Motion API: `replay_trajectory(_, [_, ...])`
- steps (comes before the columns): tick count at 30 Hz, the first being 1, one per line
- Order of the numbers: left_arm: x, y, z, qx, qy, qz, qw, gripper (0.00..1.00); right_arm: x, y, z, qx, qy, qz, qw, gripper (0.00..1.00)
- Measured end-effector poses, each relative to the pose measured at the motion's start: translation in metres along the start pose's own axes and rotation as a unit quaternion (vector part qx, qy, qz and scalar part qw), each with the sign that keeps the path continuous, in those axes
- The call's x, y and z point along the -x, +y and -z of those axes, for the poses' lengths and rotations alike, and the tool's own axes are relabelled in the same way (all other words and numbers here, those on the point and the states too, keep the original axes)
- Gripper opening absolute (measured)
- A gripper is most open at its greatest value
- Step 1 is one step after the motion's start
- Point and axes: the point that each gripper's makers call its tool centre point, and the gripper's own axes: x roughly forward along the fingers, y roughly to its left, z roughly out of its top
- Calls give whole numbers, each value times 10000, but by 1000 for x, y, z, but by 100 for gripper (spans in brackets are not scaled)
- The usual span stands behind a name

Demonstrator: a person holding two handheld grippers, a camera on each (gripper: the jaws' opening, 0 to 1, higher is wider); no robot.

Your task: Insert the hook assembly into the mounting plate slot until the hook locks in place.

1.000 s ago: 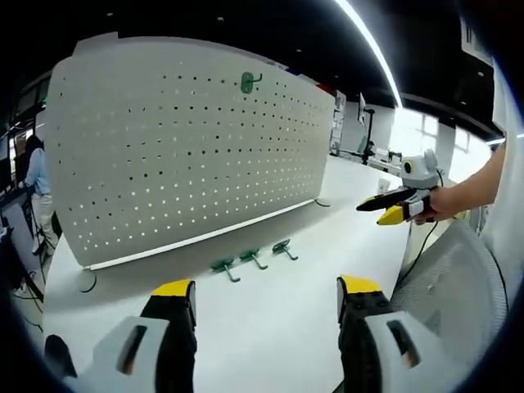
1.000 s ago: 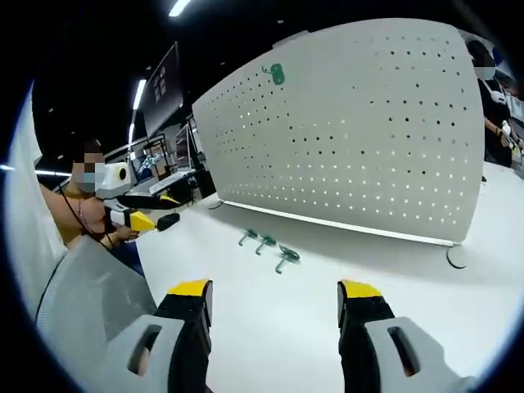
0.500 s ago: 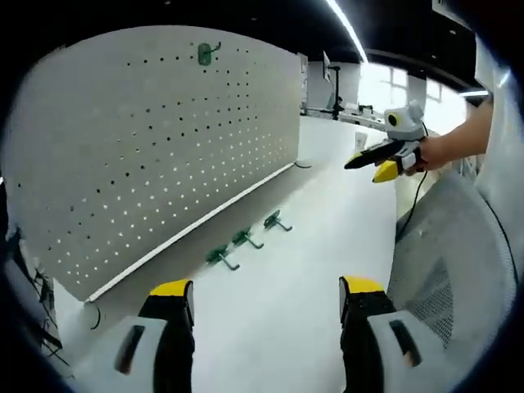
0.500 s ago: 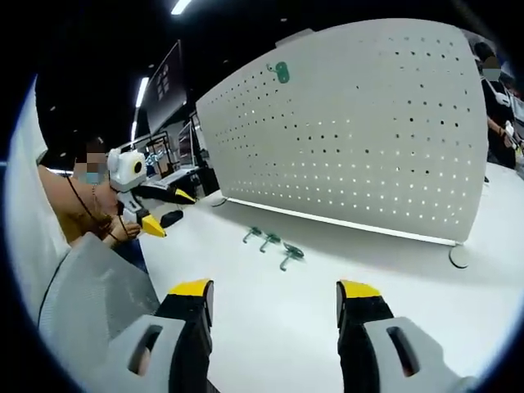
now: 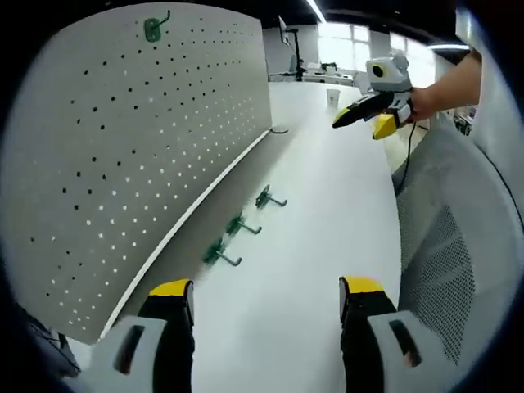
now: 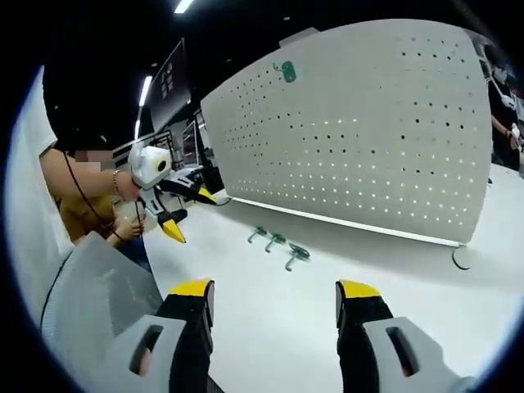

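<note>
Approaching only: both my left gripper (image 5: 266,299) and right gripper (image 6: 274,299) stand released, holding nothing. Three green metal hooks (image 5: 237,228) lie on the white table (image 5: 319,237) beside the white perforated mounting plate (image 6: 360,131). Next I must grasp one.

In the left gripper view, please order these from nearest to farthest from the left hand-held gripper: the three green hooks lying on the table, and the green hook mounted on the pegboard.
Measured from the left hand-held gripper:
1. Nearest lying hook, just ahead, at the pegboard's foot.
2. Middle lying hook, next along the row.
3. Far lying hook, at the row's end.
4. Mounted hook, high on the pegboard, upper left.
</note>
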Motion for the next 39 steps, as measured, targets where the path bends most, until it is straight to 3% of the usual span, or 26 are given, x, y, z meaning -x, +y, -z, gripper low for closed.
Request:
replay_trajectory(19, [-32,18,11,-464,577,461,9962,75,3,-4,2,19,67,26,10000,59])
replay_trajectory(33, [-62,38,-3,-983,985,787,9871,73,3,-2,10,-30,194,2,9998,60])
replay_trajectory(39, [-72,45,-2,-1234,1214,983,9800,74,4,-3,10,-35,202,18,9998,59])
